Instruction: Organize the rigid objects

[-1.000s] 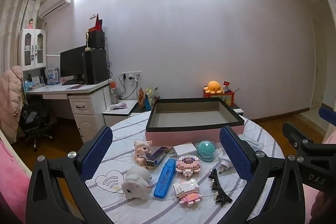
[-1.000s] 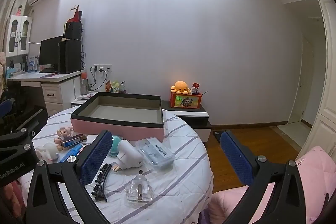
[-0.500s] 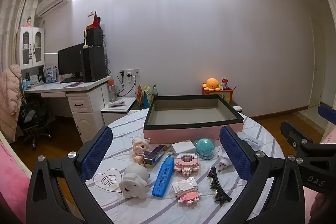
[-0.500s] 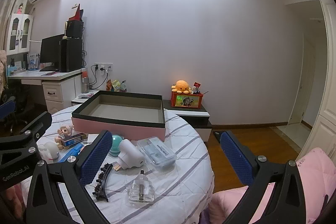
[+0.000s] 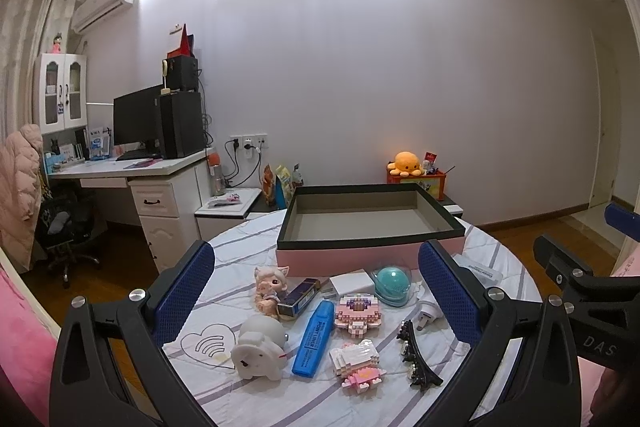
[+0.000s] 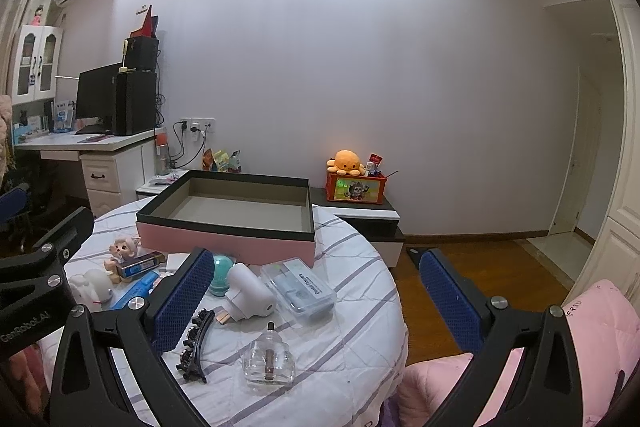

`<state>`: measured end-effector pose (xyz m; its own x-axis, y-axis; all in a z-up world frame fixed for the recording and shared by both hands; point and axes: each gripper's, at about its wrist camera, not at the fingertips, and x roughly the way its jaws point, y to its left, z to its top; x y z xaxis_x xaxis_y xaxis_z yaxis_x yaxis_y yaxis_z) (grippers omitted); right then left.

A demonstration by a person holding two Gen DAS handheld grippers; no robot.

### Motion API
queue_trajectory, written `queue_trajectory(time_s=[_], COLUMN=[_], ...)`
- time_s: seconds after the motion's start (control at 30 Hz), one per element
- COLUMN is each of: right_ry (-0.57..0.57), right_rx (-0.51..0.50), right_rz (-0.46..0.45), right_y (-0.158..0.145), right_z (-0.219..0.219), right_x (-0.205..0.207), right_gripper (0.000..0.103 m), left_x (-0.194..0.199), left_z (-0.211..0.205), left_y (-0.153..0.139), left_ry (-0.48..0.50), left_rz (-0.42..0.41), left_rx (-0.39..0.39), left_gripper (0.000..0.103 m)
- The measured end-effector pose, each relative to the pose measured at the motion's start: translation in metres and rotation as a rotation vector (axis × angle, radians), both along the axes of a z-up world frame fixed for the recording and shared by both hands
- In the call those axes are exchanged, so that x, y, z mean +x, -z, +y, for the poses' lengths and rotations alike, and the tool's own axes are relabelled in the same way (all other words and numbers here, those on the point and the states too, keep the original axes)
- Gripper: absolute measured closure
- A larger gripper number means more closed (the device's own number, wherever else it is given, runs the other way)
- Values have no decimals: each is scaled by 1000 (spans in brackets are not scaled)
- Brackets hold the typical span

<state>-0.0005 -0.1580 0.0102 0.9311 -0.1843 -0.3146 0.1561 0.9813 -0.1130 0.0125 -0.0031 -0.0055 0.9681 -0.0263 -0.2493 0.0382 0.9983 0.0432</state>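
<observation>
Blue-padded left gripper (image 5: 318,291) and right gripper (image 6: 316,295), level, jaws wide.

Round table (image 5: 240,239) with a white cloth, purple stripes and a heart doodle on it. At the back sits a big pink box (image 5: 370,255) with a dark rim, open on top. In front of it: a little doll (image 5: 270,285), white elephant toy (image 5: 260,351), blue highlighter (image 5: 313,337), two pink brick builds (image 5: 358,311), teal dome thing (image 5: 391,281), black hair clip (image 5: 416,357), white plug (image 6: 250,291), clear plastic case (image 6: 299,289) and a small glass bottle (image 6: 270,359) near the front edge.
</observation>
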Motion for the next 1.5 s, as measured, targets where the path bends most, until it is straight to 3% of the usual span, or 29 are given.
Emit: queue_trajectory(time_s=[1.5], right_ry=[-7], right_rx=[-7], right_rz=[38], right_y=[1], right_z=[6], right_x=[1], right_gripper=[0], left_x=[-2], left_z=[7], left_y=[0], left_ry=[-14], left_rz=[27], left_rx=[1], left_gripper=[0])
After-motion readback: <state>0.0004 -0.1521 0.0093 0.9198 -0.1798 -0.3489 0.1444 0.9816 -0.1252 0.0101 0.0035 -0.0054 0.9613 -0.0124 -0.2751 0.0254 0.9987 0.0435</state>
